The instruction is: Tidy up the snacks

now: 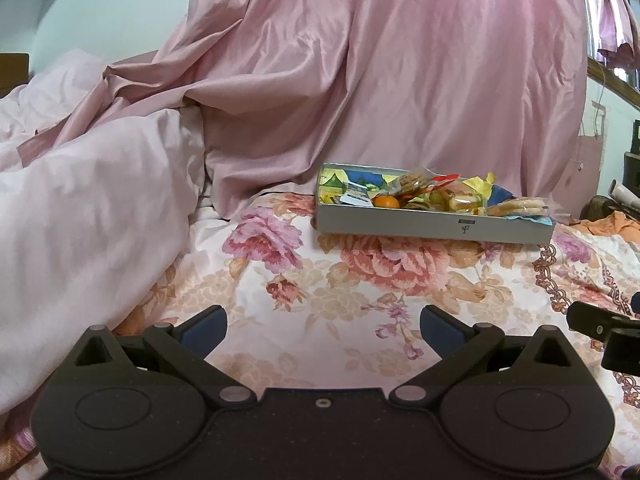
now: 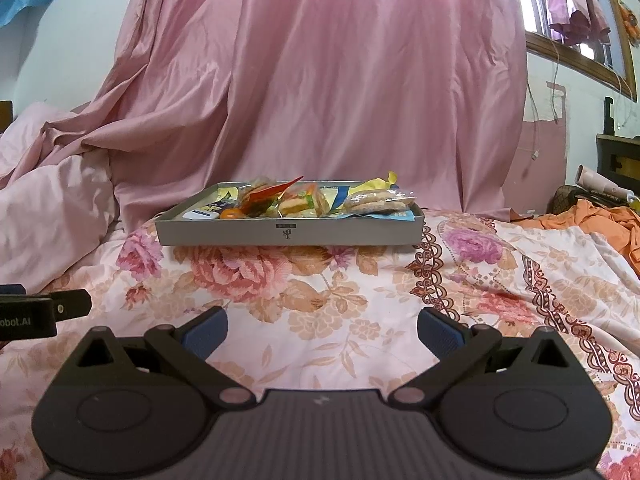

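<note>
A shallow grey box (image 1: 432,227) sits on the floral bedsheet, also in the right wrist view (image 2: 288,234). It holds wrapped snacks: packs of round biscuits (image 1: 520,207) (image 2: 376,200), a small orange fruit (image 1: 387,201) (image 2: 232,213), a wrapped sandwich-like snack (image 2: 302,202) and yellow wrappers (image 1: 478,184). My left gripper (image 1: 323,328) is open and empty, low over the sheet, well short of the box. My right gripper (image 2: 322,330) is open and empty, also short of the box. Each gripper's side shows at the edge of the other's view.
A pink curtain (image 2: 340,80) hangs behind the box. A bunched pale duvet (image 1: 80,208) lies at the left. Orange cloth (image 2: 592,216) and dark furniture (image 2: 618,156) are at the right. A floral sheet (image 2: 340,320) covers the bed.
</note>
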